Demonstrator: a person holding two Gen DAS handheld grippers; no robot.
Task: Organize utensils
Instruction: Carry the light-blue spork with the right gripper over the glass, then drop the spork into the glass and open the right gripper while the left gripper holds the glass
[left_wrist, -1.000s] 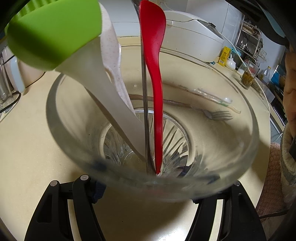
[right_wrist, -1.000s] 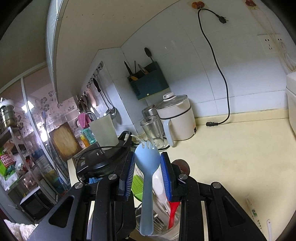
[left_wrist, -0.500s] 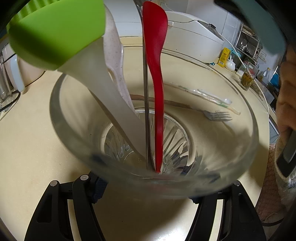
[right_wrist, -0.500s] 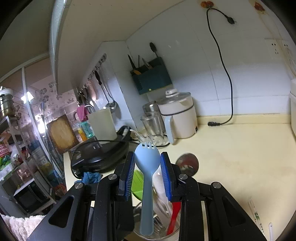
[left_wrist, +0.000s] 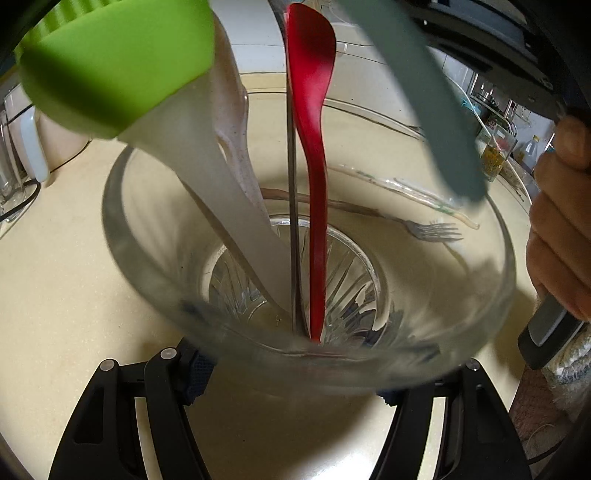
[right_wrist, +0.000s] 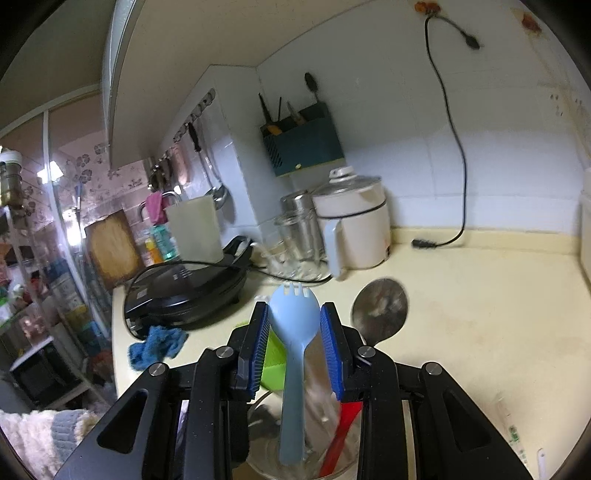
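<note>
My left gripper (left_wrist: 291, 373) is shut on a clear glass (left_wrist: 480, 295) that stands on the cream counter. In the glass lean a green-headed utensil (left_wrist: 118, 62) with a white handle, a speckled white spoon, a red spoon (left_wrist: 314, 110) and a thin metal handle (left_wrist: 293, 221). My right gripper (right_wrist: 294, 328) is shut on the head of a blue spork (right_wrist: 293, 317), tines up. The spork's handle (left_wrist: 424, 96) slants down, and its end is at the glass's far right rim. From the right wrist I look down on the glass (right_wrist: 266, 454), the red spoon (right_wrist: 343, 435) and a metal spoon bowl (right_wrist: 380, 306).
A metal fork (left_wrist: 432, 230) and a clear toothbrush (left_wrist: 424, 192) lie on the counter behind the glass. A white kettle (right_wrist: 354, 229), a black griddle (right_wrist: 184, 291) and a blue cloth (right_wrist: 155, 347) stand to the left. A hand (left_wrist: 561, 221) is at the right.
The blue spork's handle has come down from the top right to the glass's rim, and the hand has come in at the right. The glass and left gripper have kept still.
</note>
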